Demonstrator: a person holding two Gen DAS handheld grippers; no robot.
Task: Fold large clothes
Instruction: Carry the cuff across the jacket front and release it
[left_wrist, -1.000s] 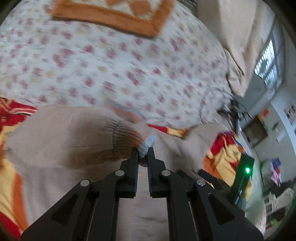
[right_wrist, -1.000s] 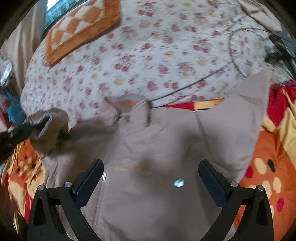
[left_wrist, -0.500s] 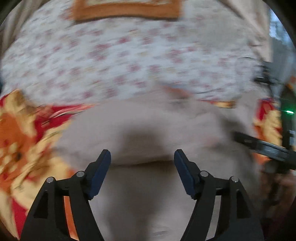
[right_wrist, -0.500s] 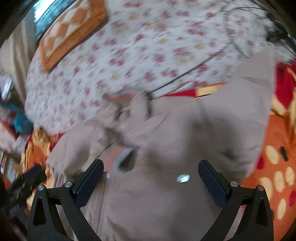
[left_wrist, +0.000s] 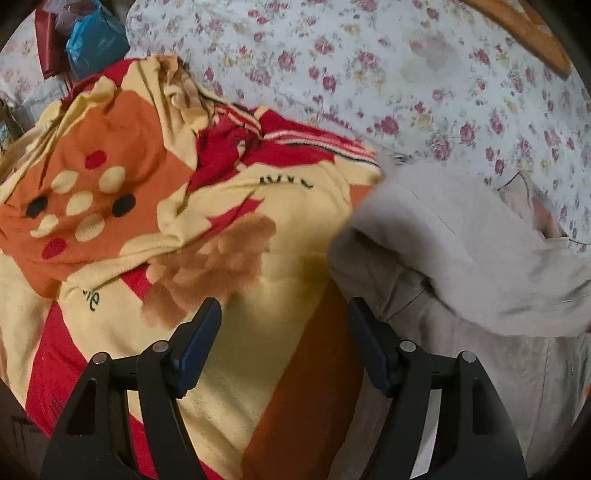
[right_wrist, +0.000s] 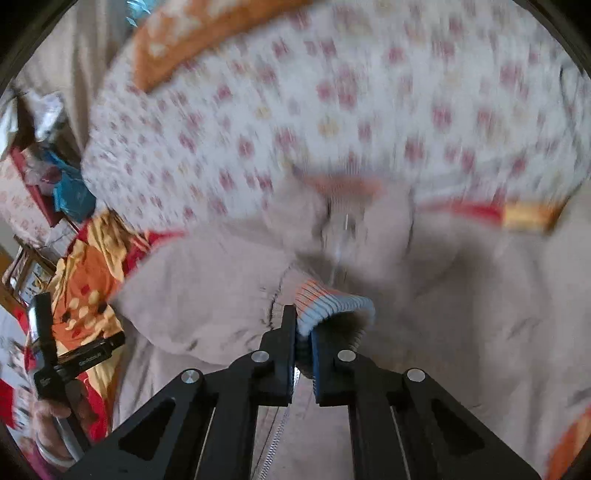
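A large beige zip jacket lies spread on the bed, partly over a red, orange and yellow blanket. In the left wrist view its folded left side lies at the right. My right gripper is shut on the jacket's striped knit sleeve cuff, held over the jacket's middle beside the zip. My left gripper is open and empty above the blanket, just left of the jacket's edge. The left gripper also shows in the right wrist view at the lower left.
A floral bedsheet covers the bed beyond the jacket. An orange-bordered cushion lies at the far side. Blue and red bags sit off the bed's left edge. The right wrist view is motion-blurred.
My left gripper let go of the sleeve cuff, opened and swung left over the blanket. My right gripper, open before, closed on the cuff laid across the jacket.
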